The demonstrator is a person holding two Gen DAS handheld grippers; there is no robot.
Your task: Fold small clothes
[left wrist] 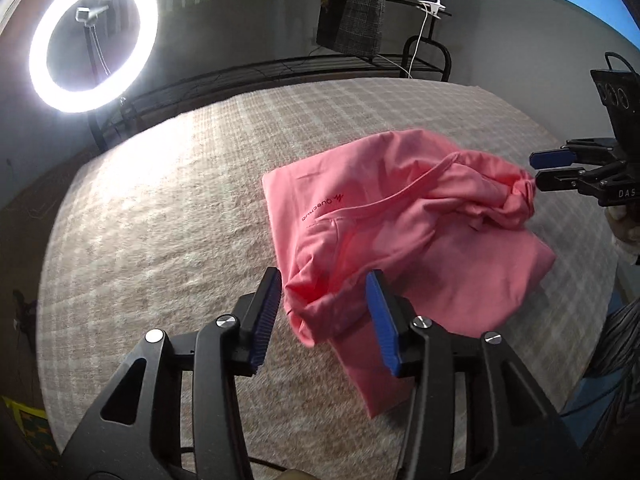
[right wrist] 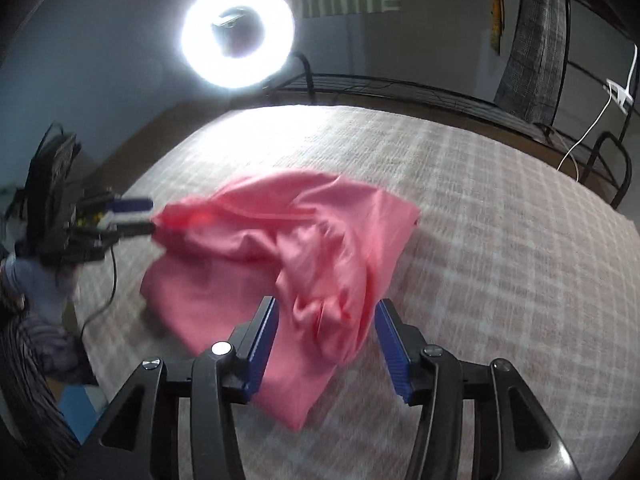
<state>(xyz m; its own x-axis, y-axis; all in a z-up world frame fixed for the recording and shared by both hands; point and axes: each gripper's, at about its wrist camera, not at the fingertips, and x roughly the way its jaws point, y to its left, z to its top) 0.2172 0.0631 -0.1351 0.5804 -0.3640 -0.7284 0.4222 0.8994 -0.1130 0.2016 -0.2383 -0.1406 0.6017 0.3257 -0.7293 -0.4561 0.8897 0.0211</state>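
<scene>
Pink fabric fills the middle of both views: a shirt [left wrist: 404, 236] lies rumpled and half-folded on the checked blanket [left wrist: 168, 216] covering the bed. Left tool [left wrist: 324, 316] is spread wide, its blue pads either side of a loose fold at the shirt's near corner, not closed on it. Over on its right, the right tool [left wrist: 534, 170] sits at the far bunched end, jaws parted, cloth right at the tips. From the right wrist, same story: right tool [right wrist: 328, 336] wide open astride the crumpled edge, and the left tool [right wrist: 152, 216] off to its left, tips at the cloth. Ring light [right wrist: 238, 36] glares beyond the bed.
</scene>
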